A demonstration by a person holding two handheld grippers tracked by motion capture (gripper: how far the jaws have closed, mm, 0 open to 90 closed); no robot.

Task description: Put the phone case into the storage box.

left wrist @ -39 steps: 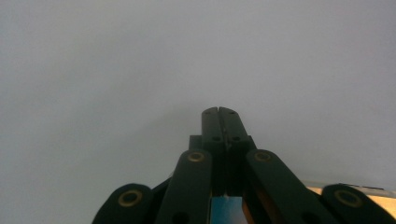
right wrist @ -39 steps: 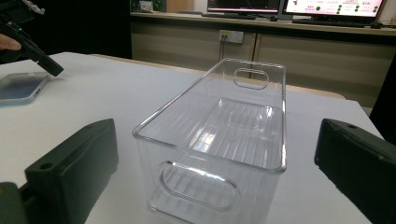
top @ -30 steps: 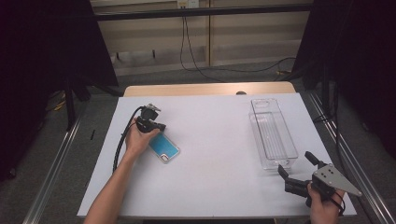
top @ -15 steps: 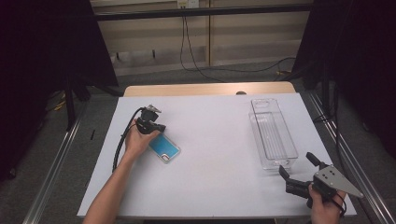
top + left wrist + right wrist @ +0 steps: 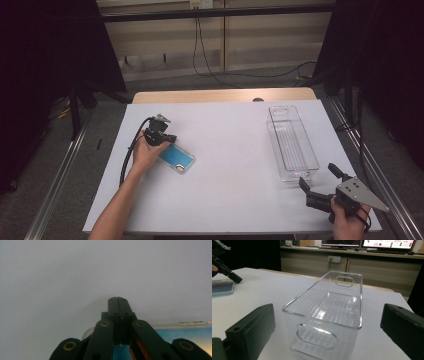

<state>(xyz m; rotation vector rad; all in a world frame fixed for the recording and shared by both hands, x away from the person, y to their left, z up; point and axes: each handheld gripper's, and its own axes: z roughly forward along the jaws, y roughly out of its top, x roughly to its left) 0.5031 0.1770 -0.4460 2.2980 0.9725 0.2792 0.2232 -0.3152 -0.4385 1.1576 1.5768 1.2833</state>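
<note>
A: What are the left tongs (image 5: 167, 141) doing?
B: Their jaws are pressed together, tips down at the near end of a phone (image 5: 176, 159) with a bright blue face, which lies flat on the counter (image 5: 230, 150). The left hand (image 5: 146, 152) grips them, forearm reaching in from below.
A: And the right tongs (image 5: 327, 327)?
B: Spread wide, empty, held low just short of the clear plastic bin (image 5: 332, 312) with its oval handle cut-outs.
A: The count?
B: One phone, one bin, two tongs.
</note>
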